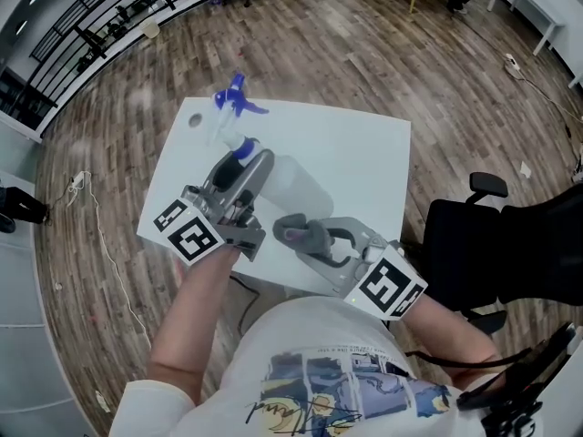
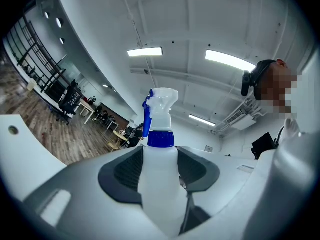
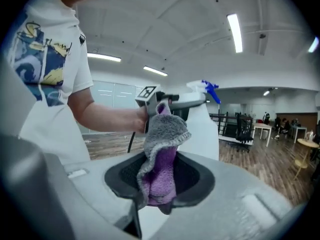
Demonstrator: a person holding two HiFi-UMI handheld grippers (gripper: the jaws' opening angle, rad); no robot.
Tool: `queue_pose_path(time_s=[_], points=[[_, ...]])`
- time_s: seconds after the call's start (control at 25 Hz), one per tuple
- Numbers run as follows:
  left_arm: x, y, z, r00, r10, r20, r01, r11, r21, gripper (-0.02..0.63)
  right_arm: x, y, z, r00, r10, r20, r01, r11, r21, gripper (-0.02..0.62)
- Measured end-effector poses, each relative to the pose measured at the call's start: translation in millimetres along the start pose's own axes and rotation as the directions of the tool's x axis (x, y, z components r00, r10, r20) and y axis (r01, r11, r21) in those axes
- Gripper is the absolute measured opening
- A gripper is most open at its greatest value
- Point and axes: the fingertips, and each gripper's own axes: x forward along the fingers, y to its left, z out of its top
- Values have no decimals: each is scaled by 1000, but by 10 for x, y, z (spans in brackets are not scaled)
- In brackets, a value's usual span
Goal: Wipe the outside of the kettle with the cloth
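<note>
No kettle is in any view. A white translucent spray bottle [image 1: 293, 188] with a blue trigger and collar hangs above the white table [image 1: 364, 153]. My left gripper [image 1: 248, 167] is shut on it just below the collar. In the left gripper view the bottle [image 2: 160, 194] stands between the dark pads [image 2: 125, 171], trigger end pointing away. My right gripper [image 1: 301, 235] is shut on a grey and purple cloth [image 3: 162, 154], which sticks up out of its jaws. In the right gripper view the bottle [image 3: 202, 121] hangs just beyond the cloth, apart from it.
The table has a small round hole [image 1: 195, 121] near its far left corner. A black office chair [image 1: 474, 235] stands at the table's right. Wooden floor surrounds the table, with a cable [image 1: 109, 253] on it at the left.
</note>
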Motion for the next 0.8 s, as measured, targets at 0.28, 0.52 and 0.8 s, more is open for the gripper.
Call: queue_pose_path(time_s=[0.28, 0.52, 0.8], points=[[-9, -34, 29, 1000, -18, 26, 19, 999, -51, 209, 239, -138, 127, 997, -67, 29, 67, 998, -14, 123], [-109, 18, 119, 998, 8, 63, -4, 998, -63, 209, 274, -31, -354, 998, -57, -39, 58, 997, 44, 123], [-228, 30, 252, 996, 1, 86, 4, 998, -60, 209, 226, 5, -847, 988, -54, -144, 68, 994, 88, 121]])
